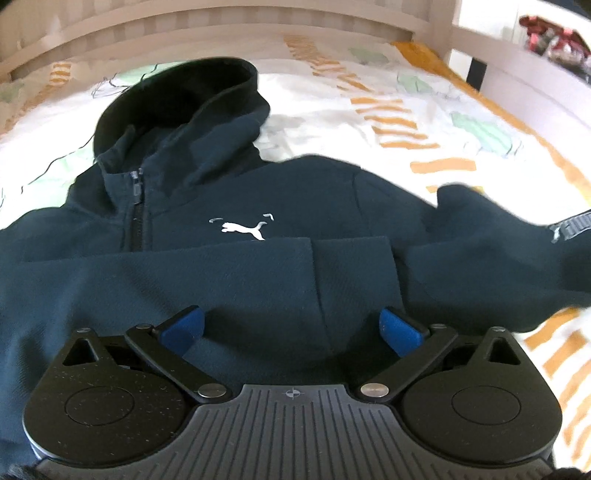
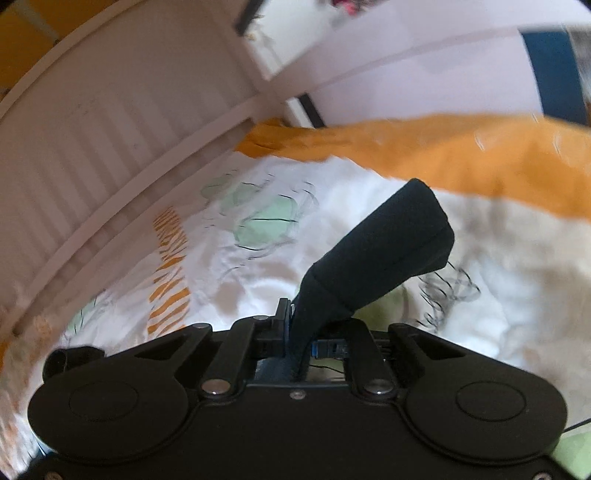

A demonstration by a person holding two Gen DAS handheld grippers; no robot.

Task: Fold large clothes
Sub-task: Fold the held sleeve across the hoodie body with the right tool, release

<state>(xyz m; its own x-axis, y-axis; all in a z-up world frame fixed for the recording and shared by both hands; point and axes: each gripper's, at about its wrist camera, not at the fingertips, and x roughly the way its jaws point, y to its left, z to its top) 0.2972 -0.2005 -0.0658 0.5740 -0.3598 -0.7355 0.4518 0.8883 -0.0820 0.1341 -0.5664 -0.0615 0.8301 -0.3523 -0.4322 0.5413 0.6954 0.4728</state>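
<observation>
A dark navy zip hoodie point(image 1: 229, 192) with a white cat logo lies face up on the bed, hood towards the headboard. One sleeve lies folded across its chest. My left gripper point(image 1: 291, 328) is open just above that folded sleeve, its blue pads point(image 1: 183, 326) spread wide and holding nothing. In the right wrist view my right gripper point(image 2: 301, 332) is shut on the cuff end of the other sleeve point(image 2: 380, 251), which sticks up above the bedding. That raised sleeve also shows in the left wrist view point(image 1: 491, 229), blurred, at the right.
The bed cover point(image 1: 388, 99) is white with orange stripes and pale green patches, with an orange border point(image 2: 461, 151). A white slatted headboard point(image 1: 184, 22) stands at the far end. A white wall or rail point(image 2: 406, 74) runs along the right side.
</observation>
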